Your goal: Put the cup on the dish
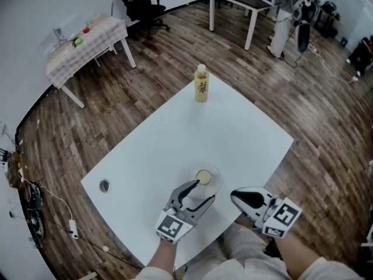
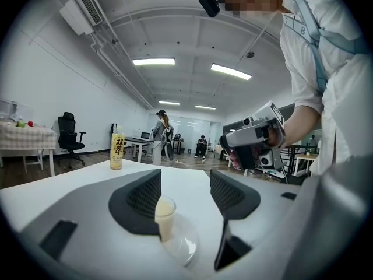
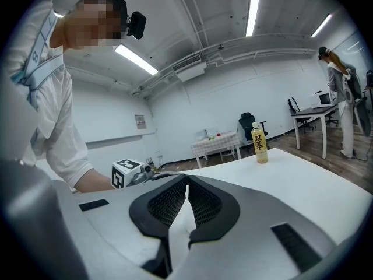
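The cup (image 1: 203, 177) is small and translucent, filled with a pale creamy liquid, and it stands upright on the dish (image 1: 216, 183) (off-centre, not in the middle). The dish is a clear, shallow, round plate lying flat on the white table (image 1: 175, 139), near the table's front edge.

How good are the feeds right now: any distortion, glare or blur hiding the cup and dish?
Head view: fisheye bows the table; even light, but the clear dish barely shows on the white top. Left gripper view: heavy barrel distortion, dark corners; cup readable between the fingers. Right gripper view: bright ceiling lights, no cup in view.
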{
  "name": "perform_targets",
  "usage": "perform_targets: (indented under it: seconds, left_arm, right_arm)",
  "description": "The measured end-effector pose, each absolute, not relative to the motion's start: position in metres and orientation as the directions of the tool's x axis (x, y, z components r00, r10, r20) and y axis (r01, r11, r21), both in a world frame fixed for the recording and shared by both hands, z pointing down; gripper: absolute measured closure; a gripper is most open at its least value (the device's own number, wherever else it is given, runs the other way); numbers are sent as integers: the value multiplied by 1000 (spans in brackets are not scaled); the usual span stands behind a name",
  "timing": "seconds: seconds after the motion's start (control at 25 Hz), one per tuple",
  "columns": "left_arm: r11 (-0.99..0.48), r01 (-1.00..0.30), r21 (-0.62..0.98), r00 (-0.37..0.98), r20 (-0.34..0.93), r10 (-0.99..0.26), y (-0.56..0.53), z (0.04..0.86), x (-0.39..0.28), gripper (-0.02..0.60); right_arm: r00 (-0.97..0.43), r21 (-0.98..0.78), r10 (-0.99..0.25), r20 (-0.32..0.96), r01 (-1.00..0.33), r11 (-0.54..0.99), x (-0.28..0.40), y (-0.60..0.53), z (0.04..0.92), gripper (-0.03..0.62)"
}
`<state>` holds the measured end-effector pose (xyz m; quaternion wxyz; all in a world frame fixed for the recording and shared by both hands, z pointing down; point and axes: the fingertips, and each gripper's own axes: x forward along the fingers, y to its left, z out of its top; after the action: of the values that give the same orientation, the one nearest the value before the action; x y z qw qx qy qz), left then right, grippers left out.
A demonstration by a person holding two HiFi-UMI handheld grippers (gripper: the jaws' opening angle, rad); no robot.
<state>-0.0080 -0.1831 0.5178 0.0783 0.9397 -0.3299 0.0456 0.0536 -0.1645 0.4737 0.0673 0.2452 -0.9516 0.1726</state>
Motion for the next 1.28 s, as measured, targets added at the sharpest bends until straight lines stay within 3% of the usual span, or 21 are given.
perform_targets:
  seconds: [0.36, 0.64, 1.28]
  left_arm:
    - [-796, -596, 105, 803, 103, -587, -159, 487, -1, 384]
    - [-821, -559, 114, 829, 98, -551, -146, 473, 1, 579]
    - [-851, -513, 111, 858, 84, -506, -121, 456, 3, 581]
  right_arm:
    - [-863, -265, -474, 174, -504, 822, 54, -157, 458, 560]
    - [-863, -235, -478, 166, -505, 830, 50, -147, 452, 560]
    - [-852, -162, -492, 180, -519, 840, 46, -133, 442, 562]
